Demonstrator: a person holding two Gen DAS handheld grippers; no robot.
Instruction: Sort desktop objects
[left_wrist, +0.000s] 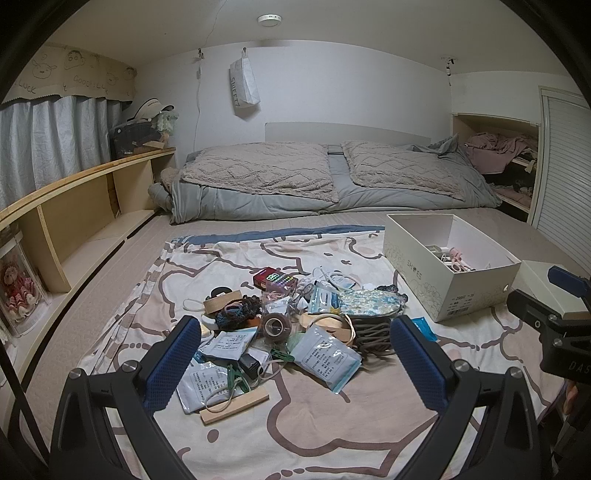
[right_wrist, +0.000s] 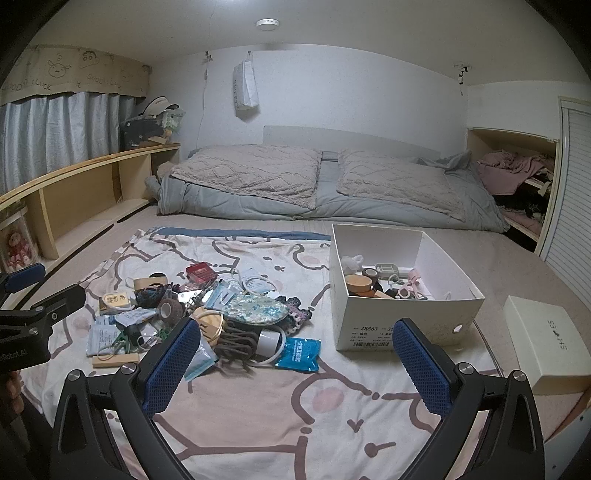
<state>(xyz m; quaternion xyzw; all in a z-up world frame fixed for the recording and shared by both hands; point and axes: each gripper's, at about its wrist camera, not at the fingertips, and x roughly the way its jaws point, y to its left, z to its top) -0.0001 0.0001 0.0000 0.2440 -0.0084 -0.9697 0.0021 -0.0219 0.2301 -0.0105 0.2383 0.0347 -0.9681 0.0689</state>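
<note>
1. Both grippers are hovering with jaws spread wide, gripping nothing: left gripper over the clutter pile, right gripper nearer the shoe box.
2. Bare blanket is lying open in front (plenty of room).
3. Pile's sitting mid-blanket, packets and bands tangling together; box is partly filled.

Clutter pile left of shoebox

free room: bare printed sheet in front of the pile
obstacles: clutter pile; shoe box beside it
</note>
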